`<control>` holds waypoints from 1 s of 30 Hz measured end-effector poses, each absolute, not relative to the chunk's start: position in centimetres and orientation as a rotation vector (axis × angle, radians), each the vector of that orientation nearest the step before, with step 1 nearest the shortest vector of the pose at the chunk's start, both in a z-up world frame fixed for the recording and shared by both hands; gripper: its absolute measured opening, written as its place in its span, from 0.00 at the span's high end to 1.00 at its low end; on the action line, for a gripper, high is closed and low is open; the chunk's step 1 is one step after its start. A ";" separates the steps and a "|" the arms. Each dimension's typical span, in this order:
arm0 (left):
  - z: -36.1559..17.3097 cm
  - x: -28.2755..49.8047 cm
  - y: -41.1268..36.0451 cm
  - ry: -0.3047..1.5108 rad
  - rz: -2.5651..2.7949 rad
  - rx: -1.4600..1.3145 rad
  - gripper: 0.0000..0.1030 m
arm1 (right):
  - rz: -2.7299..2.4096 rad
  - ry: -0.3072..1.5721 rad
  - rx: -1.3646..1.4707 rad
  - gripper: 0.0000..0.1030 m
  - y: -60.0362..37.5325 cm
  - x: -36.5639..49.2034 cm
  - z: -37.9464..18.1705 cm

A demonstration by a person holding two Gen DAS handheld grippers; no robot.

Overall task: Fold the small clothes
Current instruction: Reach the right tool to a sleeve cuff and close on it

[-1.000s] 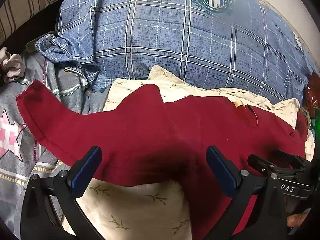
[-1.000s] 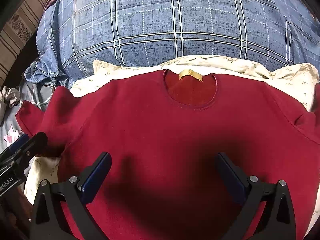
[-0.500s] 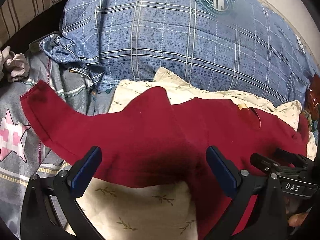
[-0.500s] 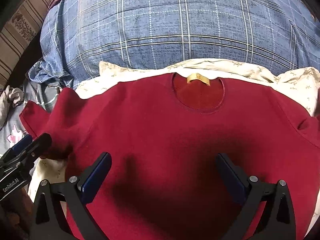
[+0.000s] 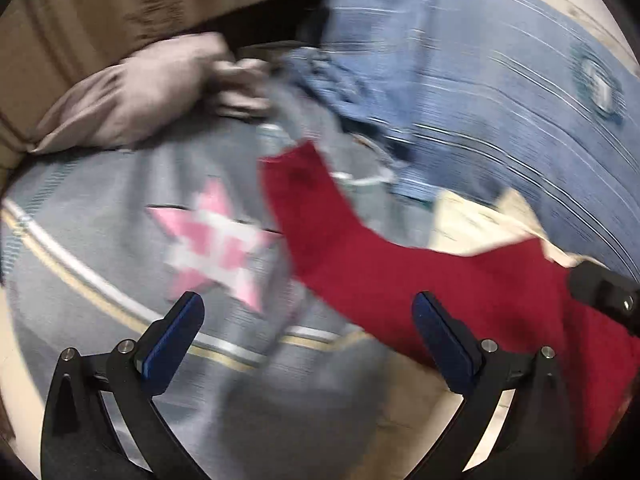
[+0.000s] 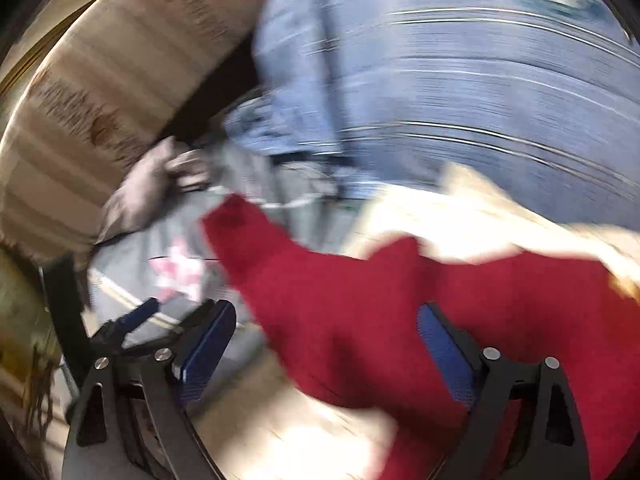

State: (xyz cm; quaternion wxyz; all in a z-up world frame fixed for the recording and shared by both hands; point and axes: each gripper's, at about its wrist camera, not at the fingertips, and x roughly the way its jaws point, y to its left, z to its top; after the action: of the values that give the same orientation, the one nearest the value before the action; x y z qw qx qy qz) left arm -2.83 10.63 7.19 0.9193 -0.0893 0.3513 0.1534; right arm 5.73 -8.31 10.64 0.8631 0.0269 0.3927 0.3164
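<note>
Both cameras have swung leftward since half a second ago, so the red shirt's body is no longer filling the space between the fingers, and both views are smearing with motion blur.

Starting at the left gripper (image 5: 308, 312), its blue-padded fingers (image 5: 176, 336) are standing wide apart with nothing between them, hovering over the grey quilt (image 5: 120, 280) with the pink star (image 5: 216, 240). The right pad is sitting just at the lower edge of the red shirt (image 5: 400, 264). That shirt's sleeve is running as a long band from the lower right up toward the upper left, its cuff end pointing at the crumpled blue-grey fabric near the middle of the view. Beyond it, the blue plaid duvet (image 5: 520, 100) is rising at the right, and a mauve cushion (image 5: 132, 88) is lying at the left.

The right gripper (image 6: 324, 340) is likewise spread open and empty, its right finger over the shirt (image 6: 400, 304), its left finger over the cream leaf-print cloth (image 6: 280, 420). In this view the sleeve is slanting the same way, cuff to the upper left. The left gripper's tip (image 6: 136, 316) is showing at the left edge, beside a striped beige bolster (image 6: 100, 100).
</note>
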 end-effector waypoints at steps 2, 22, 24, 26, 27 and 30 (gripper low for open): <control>7.5 -3.3 12.2 0.697 0.370 -0.191 0.00 | 0.714 0.808 -0.004 0.12 -4.4 6.9 10.8; 7.0 -3.9 15.2 0.700 0.467 -0.164 0.00 | 0.828 0.959 0.117 0.90 6.0 12.6 8.7; 7.6 -3.8 14.5 0.674 0.449 -0.176 0.00 | 0.806 0.880 0.118 0.90 2.3 10.7 11.6; 8.3 -4.1 13.7 0.649 0.429 -0.191 0.00 | 0.783 0.817 0.137 0.90 -2.0 8.6 14.6; 8.4 -4.1 13.3 0.644 0.416 -0.193 0.00 | 0.755 0.772 0.143 0.90 -4.9 7.1 16.5; 8.7 -3.9 11.2 0.657 0.369 -0.169 0.00 | 0.667 0.685 0.165 0.90 -12.0 4.5 20.1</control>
State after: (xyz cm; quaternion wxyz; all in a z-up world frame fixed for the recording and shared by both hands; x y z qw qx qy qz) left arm -3.95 11.24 8.67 0.9264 -0.0826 0.3203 0.1799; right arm 4.48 -11.97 20.10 0.8846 0.0791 0.3291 0.3207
